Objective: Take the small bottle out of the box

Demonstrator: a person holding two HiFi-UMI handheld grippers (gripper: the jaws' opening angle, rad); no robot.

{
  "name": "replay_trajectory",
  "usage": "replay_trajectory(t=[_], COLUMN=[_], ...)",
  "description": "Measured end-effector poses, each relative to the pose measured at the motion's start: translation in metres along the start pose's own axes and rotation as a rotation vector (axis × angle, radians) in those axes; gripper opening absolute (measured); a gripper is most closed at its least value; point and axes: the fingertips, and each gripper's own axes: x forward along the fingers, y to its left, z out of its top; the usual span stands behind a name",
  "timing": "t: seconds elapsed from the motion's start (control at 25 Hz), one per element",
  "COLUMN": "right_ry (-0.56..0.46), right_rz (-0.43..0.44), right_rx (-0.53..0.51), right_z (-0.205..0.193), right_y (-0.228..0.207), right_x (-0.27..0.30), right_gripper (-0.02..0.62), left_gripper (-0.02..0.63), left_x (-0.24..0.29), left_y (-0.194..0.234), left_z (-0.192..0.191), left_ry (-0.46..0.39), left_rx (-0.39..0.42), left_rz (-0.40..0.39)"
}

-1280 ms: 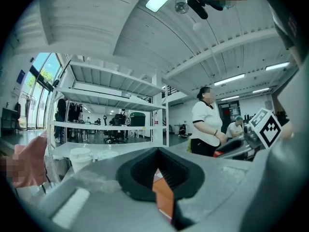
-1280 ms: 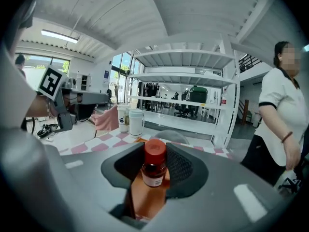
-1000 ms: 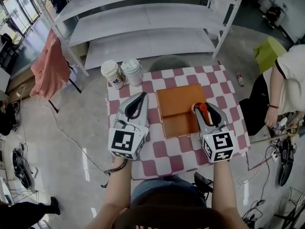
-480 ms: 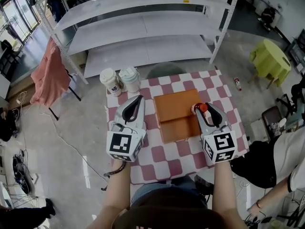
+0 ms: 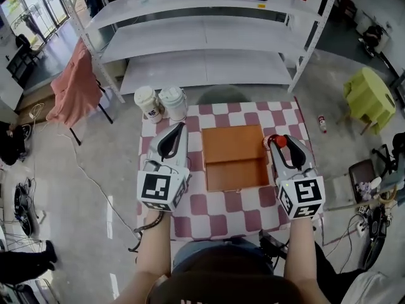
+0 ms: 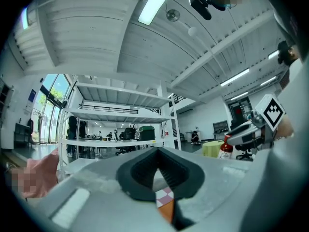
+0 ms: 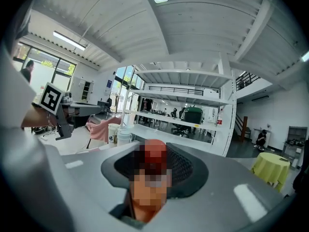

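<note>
**Small bottle (image 5: 279,142) out of box (image 5: 235,177), pinched in right gripper (image 5: 281,145)**

Clamped between the right gripper's jaws, red cap upward. Held just beside the right edge of the open brown box, outside it, over the checkered table (image 5: 221,209). Hovered on the box's other side: left gripper (image 5: 180,128), jaws pressed together on nothing, only cloth and box edge visible past them. Stood at the table's far left corner, well apart from the box: two lidded cups (image 5: 159,100).
</note>
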Motion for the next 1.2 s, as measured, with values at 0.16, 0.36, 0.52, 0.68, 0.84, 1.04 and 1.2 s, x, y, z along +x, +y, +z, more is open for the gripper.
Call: replay_trajectory(t=[0.16,0.36,0.52,0.68,0.84,1.04,1.2], right_ry=[-0.037,-0.092,-0.129,-0.159,-0.185,-0.198,-0.200], right_rz=[0.004,0.002,0.004,0.004,-0.003,-0.009,-0.015], right_rx=[-0.023,-0.027,-0.043,-0.055,-0.060,-0.064,-0.065], right_z=[0.016,0.037,0.053,0.068,0.081,0.084,0.085], right_y=[-0.015,-0.032,-0.041,-0.046,-0.049,-0.051,-0.051], right_x=[-0.002,-0.007,-0.014,-0.019,-0.023,-0.029,-0.035], right_gripper=[0.140,0.140,0.140,0.138,0.137,0.137,0.137], left_gripper=[-0.012,-0.012,-0.012,-0.012,-0.012,-0.012,-0.012], left_x=[-0.001,-0.004,-0.006,-0.007,-0.007,-0.007,-0.008], left_y=[-0.003,-0.007,-0.008,-0.010,-0.015,-0.016,-0.021], left_z=[0.013,0.027,0.037,0.051,0.072,0.076,0.075], left_ry=[-0.013,-0.026,-0.041,-0.041,-0.080,-0.089,-0.094], left_rx=[0.024,0.053,0.065,0.081,0.107,0.120,0.122], left_rz=[0.041,0.087,0.121,0.143,0.138,0.144,0.131])
